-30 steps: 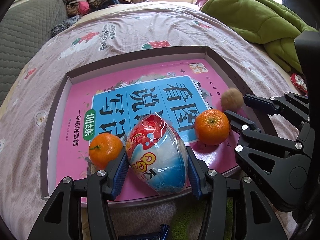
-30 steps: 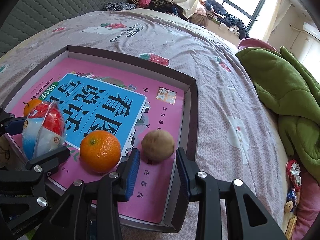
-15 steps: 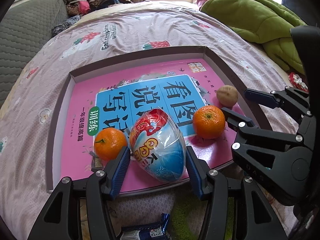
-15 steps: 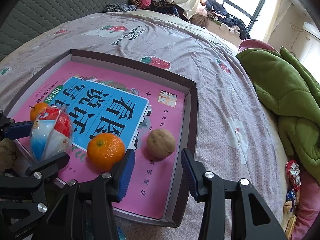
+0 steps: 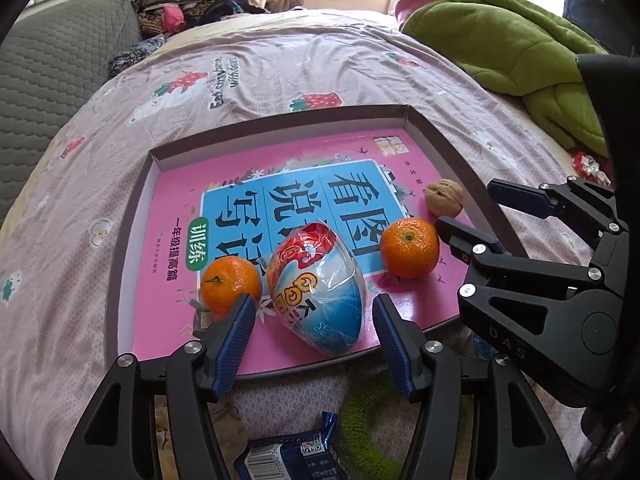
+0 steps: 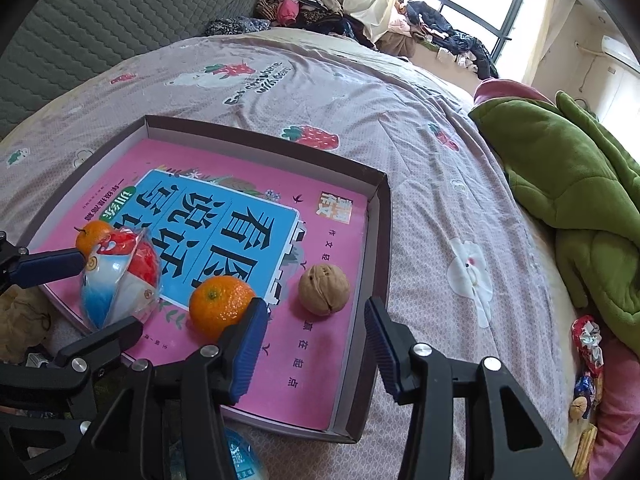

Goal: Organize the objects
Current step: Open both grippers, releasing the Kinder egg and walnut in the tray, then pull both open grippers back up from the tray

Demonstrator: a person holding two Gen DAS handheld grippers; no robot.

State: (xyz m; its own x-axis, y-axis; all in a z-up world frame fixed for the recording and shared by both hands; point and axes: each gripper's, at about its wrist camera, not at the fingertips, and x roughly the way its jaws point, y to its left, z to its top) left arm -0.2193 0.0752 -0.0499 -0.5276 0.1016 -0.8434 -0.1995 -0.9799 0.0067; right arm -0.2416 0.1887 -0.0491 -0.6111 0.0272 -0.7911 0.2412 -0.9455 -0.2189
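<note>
A dark-rimmed shallow box [image 5: 460, 160] [image 6: 382, 240] on the bed holds a pink and blue book [image 5: 320, 184]. On the book lie two tangerines [image 5: 231, 286] [image 5: 409, 247], a foil-wrapped toy egg [image 5: 318, 294] [image 6: 120, 280] and a walnut [image 5: 445, 198] [image 6: 324, 288]. My left gripper [image 5: 316, 332] [image 6: 110, 290] straddles the egg; its jaws are opening and the blue pads stand clear of the wrapper. My right gripper [image 6: 314, 320] [image 5: 472, 210] is at the box's near right corner, jaws opening, with the walnut lying loose just ahead of its fingers and one tangerine [image 6: 222, 306] beside its left finger.
A green blanket [image 6: 568, 184] is heaped on the right of the bed. Wrapped sweets [image 6: 586, 340] lie by the right edge. A blue snack packet [image 5: 288, 456] and a green fuzzy ring [image 5: 360, 424] lie below the box. A grey padded headboard [image 6: 100, 12] is at the far left.
Both pairs of jaws have widened. The left pads have come off the egg. The walnut, blurred a second ago, now lies still, and both grippers have drawn back slightly from the box.
</note>
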